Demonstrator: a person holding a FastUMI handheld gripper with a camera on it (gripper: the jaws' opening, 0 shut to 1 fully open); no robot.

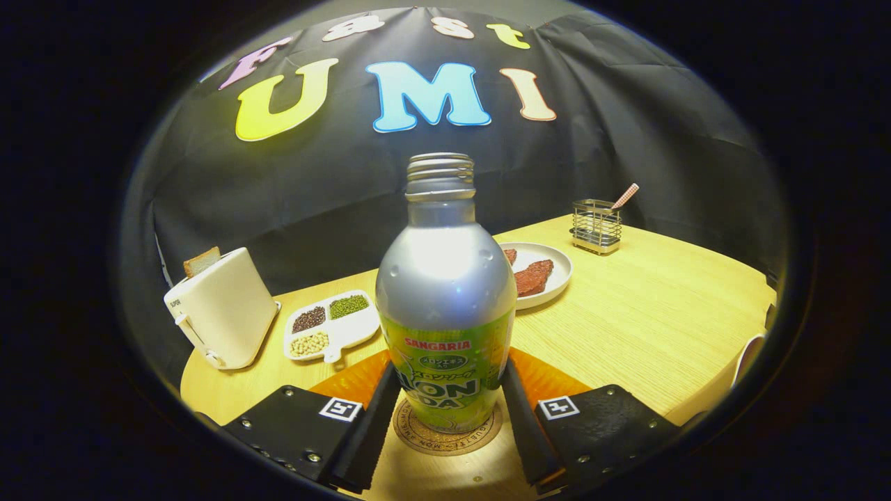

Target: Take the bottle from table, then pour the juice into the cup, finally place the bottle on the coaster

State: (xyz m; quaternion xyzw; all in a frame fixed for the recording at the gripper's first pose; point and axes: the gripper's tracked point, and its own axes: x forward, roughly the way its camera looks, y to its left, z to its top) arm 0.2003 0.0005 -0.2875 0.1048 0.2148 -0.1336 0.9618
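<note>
I see the bottle [445, 306] standing upright on the round coaster [447, 430] at the near edge of the surface [647, 327], its cap off. My gripper [445, 410] has its fingers [369, 424] close against the bottle's sides, but I cannot tell whether they press on it. Beyond sit a toaster [223, 309], a divided dish of beans [333, 325], a plate [539, 273] and a wire holder [596, 226].

I work in a staged kitchen booth. My wooden desk [647, 313] carries a toaster [224, 309], a plate of meat [539, 275] and a utensil caddy [596, 226].
</note>
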